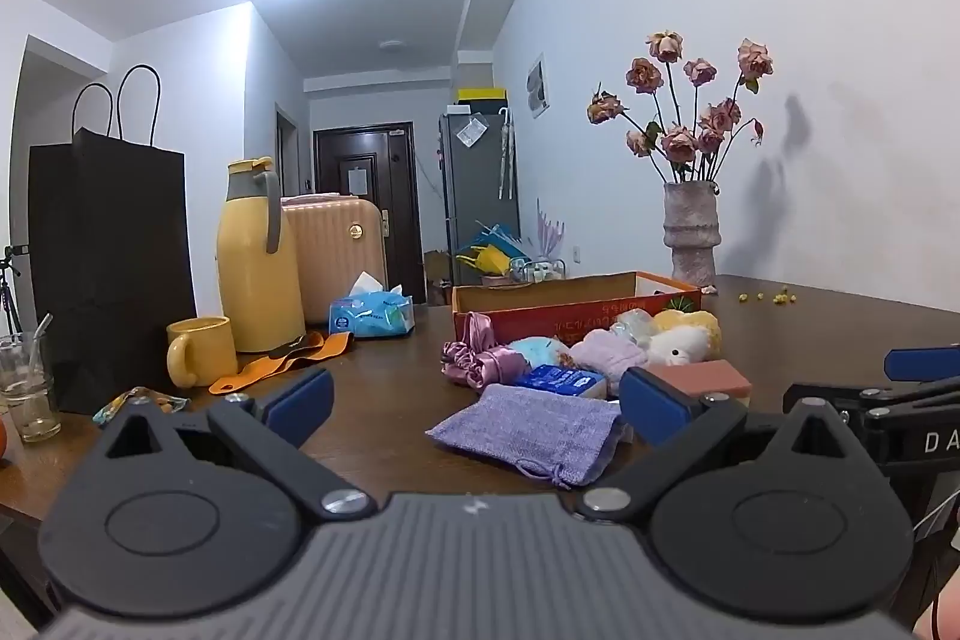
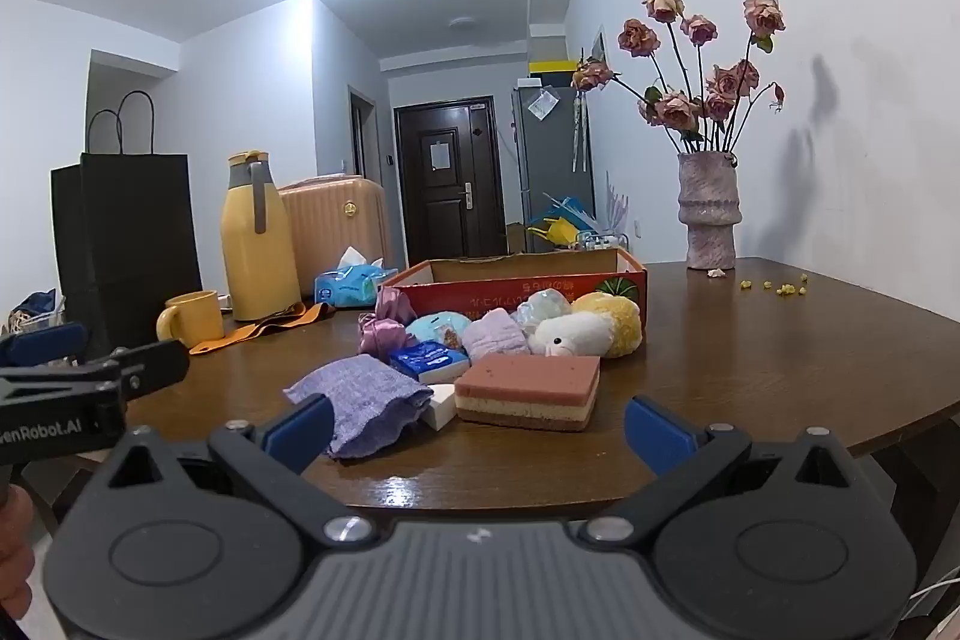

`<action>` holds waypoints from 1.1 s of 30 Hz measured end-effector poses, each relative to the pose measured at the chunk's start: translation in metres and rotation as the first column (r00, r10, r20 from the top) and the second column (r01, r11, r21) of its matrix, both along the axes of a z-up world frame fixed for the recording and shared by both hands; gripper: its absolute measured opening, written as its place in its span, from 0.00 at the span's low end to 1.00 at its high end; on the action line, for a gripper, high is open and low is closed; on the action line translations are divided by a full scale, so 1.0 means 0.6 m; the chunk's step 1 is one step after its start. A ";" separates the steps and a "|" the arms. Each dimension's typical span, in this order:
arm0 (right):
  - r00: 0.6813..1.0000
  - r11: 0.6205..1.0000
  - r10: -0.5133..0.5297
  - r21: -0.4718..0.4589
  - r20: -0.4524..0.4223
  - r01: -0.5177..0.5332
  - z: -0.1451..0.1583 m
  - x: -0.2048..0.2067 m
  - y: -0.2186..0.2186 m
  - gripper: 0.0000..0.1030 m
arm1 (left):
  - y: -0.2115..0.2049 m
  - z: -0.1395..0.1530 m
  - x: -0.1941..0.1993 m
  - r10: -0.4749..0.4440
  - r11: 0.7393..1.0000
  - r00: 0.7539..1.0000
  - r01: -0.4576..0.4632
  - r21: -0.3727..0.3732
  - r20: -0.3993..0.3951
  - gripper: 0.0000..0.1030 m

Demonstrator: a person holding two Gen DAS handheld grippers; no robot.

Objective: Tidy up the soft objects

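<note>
Soft things lie in a pile on the brown table in front of an open red cardboard box (image 2: 516,280): a purple drawstring pouch (image 1: 528,430) (image 2: 360,403), a pink layered sponge (image 2: 531,391) (image 1: 702,377), a blue tissue pack (image 2: 429,359), a pink satin scrunchie (image 1: 474,361), a lilac towel (image 2: 495,334), a white plush toy (image 2: 570,334) and a yellow puff (image 2: 615,319). My left gripper (image 1: 477,403) is open and empty just before the pouch. My right gripper (image 2: 477,427) is open and empty at the table's near edge, in front of the sponge.
On the left stand a black paper bag (image 1: 108,268), a yellow thermos (image 1: 258,256), a yellow mug (image 1: 201,358), a glass (image 1: 27,388) and a blue wipes pack (image 1: 372,316). An orange strap (image 1: 282,361) lies by the mug. A vase of dried roses (image 2: 708,214) stands at the back right.
</note>
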State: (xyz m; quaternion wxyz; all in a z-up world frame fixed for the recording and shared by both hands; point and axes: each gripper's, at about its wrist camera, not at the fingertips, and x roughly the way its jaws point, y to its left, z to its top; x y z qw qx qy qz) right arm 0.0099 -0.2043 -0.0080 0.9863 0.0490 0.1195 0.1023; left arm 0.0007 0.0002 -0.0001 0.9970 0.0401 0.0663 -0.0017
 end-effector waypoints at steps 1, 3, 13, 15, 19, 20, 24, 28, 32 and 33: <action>1.000 1.000 0.000 -0.001 0.002 0.000 0.000 0.000 0.000 1.00 | 0.000 0.000 0.002 0.003 1.000 1.000 -0.003 0.000 0.002 1.00; 1.000 1.000 0.001 -0.004 0.006 0.000 0.000 0.000 0.000 1.00 | -0.002 0.000 0.000 -0.005 1.000 1.000 0.004 0.012 0.020 1.00; 1.000 1.000 0.013 0.001 0.001 -0.013 -0.002 0.001 -0.001 1.00 | 0.003 -0.001 0.000 0.000 1.000 1.000 0.000 0.002 0.017 1.00; 1.000 1.000 0.019 0.008 0.004 -0.019 -0.002 -0.002 -0.002 1.00 | 0.006 0.000 0.001 0.003 1.000 1.000 -0.003 -0.001 0.015 1.00; 1.000 1.000 0.019 0.002 0.004 -0.019 -0.002 0.000 -0.001 1.00 | 0.006 0.000 0.001 0.005 1.000 1.000 -0.005 -0.001 0.020 1.00; 1.000 1.000 0.020 0.002 0.004 -0.020 -0.002 0.000 -0.001 1.00 | 0.006 0.000 0.001 0.006 1.000 1.000 -0.006 -0.002 0.021 1.00; 1.000 1.000 0.021 0.000 0.001 -0.021 -0.002 0.001 0.001 1.00 | 0.007 0.001 0.001 0.008 1.000 1.000 -0.008 -0.004 0.023 1.00; 1.000 1.000 0.023 -0.001 0.001 -0.023 -0.002 0.002 0.000 1.00 | 0.007 0.001 -0.001 0.009 1.000 1.000 -0.009 -0.003 0.024 1.00; 1.000 1.000 0.022 -0.001 0.000 -0.022 -0.002 0.002 -0.001 1.00 | 0.009 0.002 0.000 0.012 1.000 1.000 -0.012 -0.004 0.028 1.00; 1.000 1.000 0.021 -0.001 -0.001 -0.021 -0.003 0.002 -0.001 1.00 | 0.009 0.002 0.001 0.015 1.000 0.999 -0.015 -0.004 0.029 1.00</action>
